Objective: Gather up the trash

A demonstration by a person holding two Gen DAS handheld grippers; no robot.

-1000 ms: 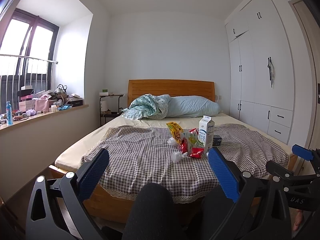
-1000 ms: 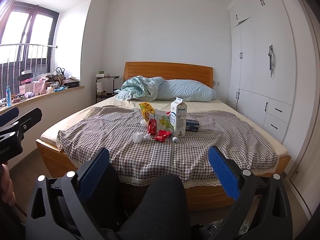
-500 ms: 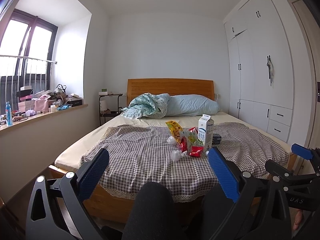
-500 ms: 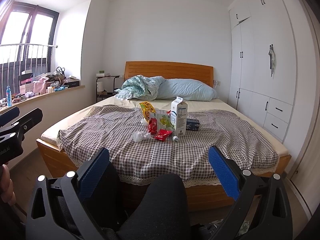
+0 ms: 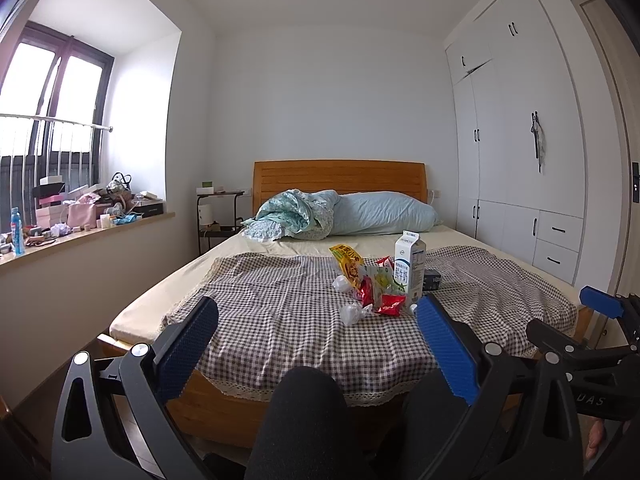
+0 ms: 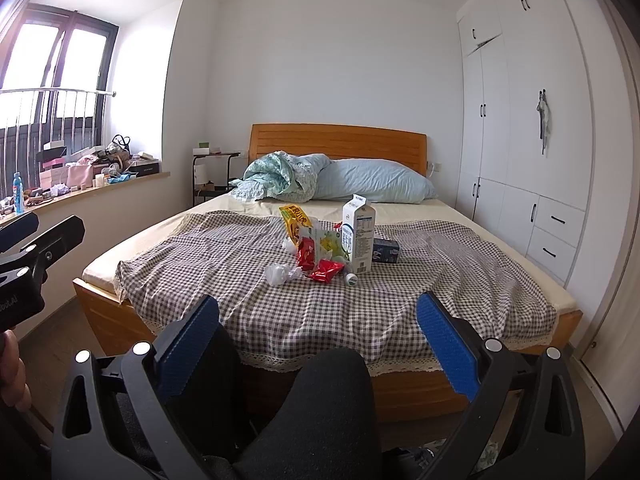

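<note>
Both grippers hang with jaws wide apart and nothing between them, left gripper (image 5: 316, 344) and right gripper (image 6: 318, 342) level and aimed at the bed's foot. Ahead and well apart from both, the trash pile (image 6: 320, 252) sits mid-bed on the checked cloth (image 6: 224, 272): upright milk carton (image 6: 358, 234), snack wrappers, crumpled tissue (image 6: 280, 274). I judge the right one slightly nearer.

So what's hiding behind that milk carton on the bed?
Behind the milk carton lies a small dark blue box, its near end covered by the carton. Anything further behind is hidden.
</note>
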